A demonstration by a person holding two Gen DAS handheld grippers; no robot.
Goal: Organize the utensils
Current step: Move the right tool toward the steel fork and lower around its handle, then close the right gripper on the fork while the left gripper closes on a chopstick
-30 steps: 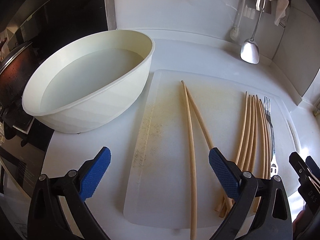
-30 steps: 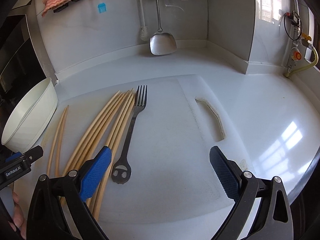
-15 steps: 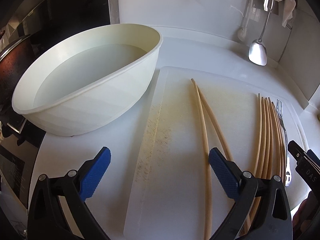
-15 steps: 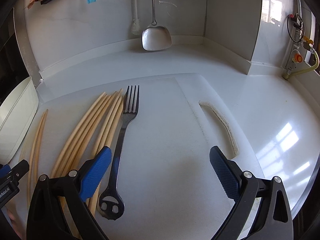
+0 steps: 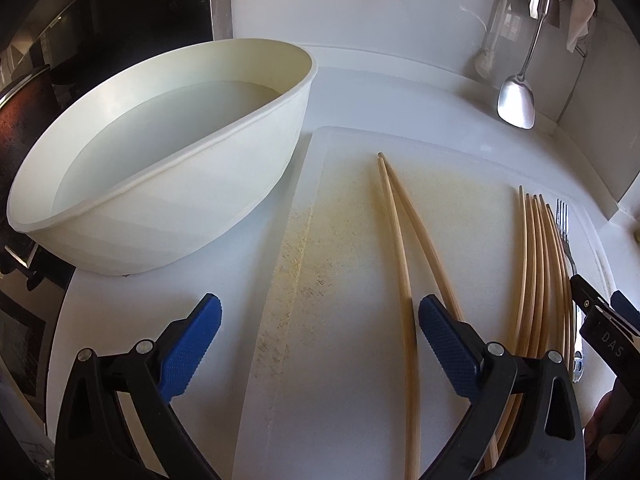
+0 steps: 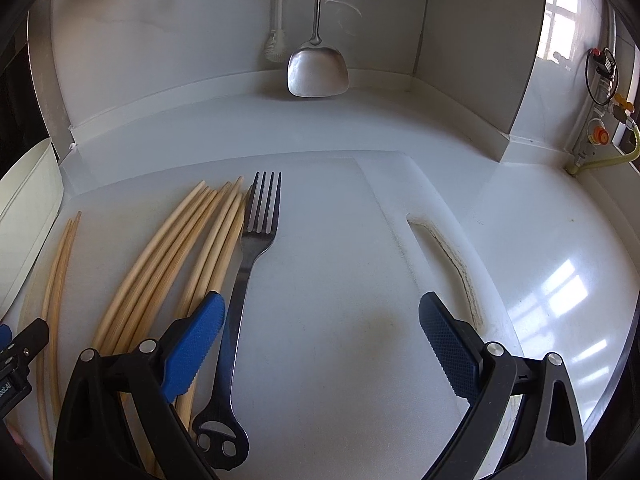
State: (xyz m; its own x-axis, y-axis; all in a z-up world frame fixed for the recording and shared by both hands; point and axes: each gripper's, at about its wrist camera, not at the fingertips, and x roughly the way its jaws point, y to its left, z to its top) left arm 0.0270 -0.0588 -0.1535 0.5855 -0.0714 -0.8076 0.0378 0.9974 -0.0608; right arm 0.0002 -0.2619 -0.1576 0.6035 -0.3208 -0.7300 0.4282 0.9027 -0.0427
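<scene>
— Two pairs of fingers, both spread wide and both empty, is that right?

— Yes. The left gripper [image 5: 320,344] hangs over the cutting board [image 5: 352,360] with nothing between its blue pads. Its right-hand finger [image 5: 448,348] sits just over the near ends of the loose pair of chopsticks [image 5: 400,248]. The right gripper [image 6: 320,344] is just as wide, and its left-hand finger [image 6: 192,352] is just beside the handle of the fork [image 6: 244,276].

— So where do the utensils lie?

— All on the board. The loose pair is near its middle, tips touching at the far end and splaying toward the camera. The bundle of chopsticks [image 6: 176,264] lies to the right of it, and the fork rests against the bundle's right edge, tines pointing to the wall.

— And outward from there?

— An empty cream bowl [image 5: 160,216] stands on the tabletop [image 6: 540,216] just left of the board. A metal spatula [image 6: 318,68] hangs on the back wall.

— Which step is this, would you say?

— Early sorting, I judge: nothing is picked up yet. The left gripper looks lined up for the loose pair, probably to join it with the bundle.

— What does that need?

— Shifting right to straddle both sticks, then dropping low and closing on them together. Thin and round, they may roll apart or slip.
</scene>
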